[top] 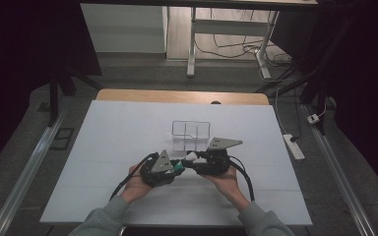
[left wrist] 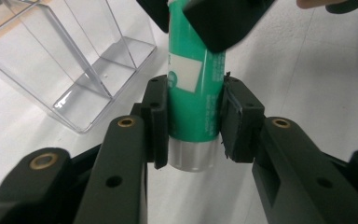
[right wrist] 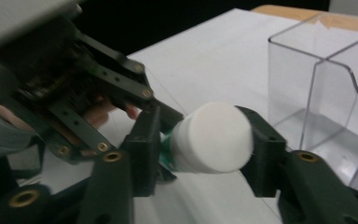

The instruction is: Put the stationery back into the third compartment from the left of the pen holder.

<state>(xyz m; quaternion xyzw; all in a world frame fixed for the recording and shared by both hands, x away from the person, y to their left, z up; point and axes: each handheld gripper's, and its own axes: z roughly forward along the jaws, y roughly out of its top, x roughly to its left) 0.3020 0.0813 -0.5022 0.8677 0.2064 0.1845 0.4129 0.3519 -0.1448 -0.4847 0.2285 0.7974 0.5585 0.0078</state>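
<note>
I have the green tube held level between both grippers, just above the desk and a little in front of the clear plastic organizer. I judge this a two-handed hold meant for pulling the white cap off: one side steadies the body while the other takes the cap end.

The left gripper is clamped around the tube's green body near its silver base, pads pressed flat on both sides, jaws partly closed to the tube's width. The right gripper is set around the cap; its jaws sit against the cap's sides, and I read it as gripping, though the blur at the edge of the cap leaves me a little unsure how firmly.

The organizer stands empty and upright, probably where the tube will go afterwards.
</note>
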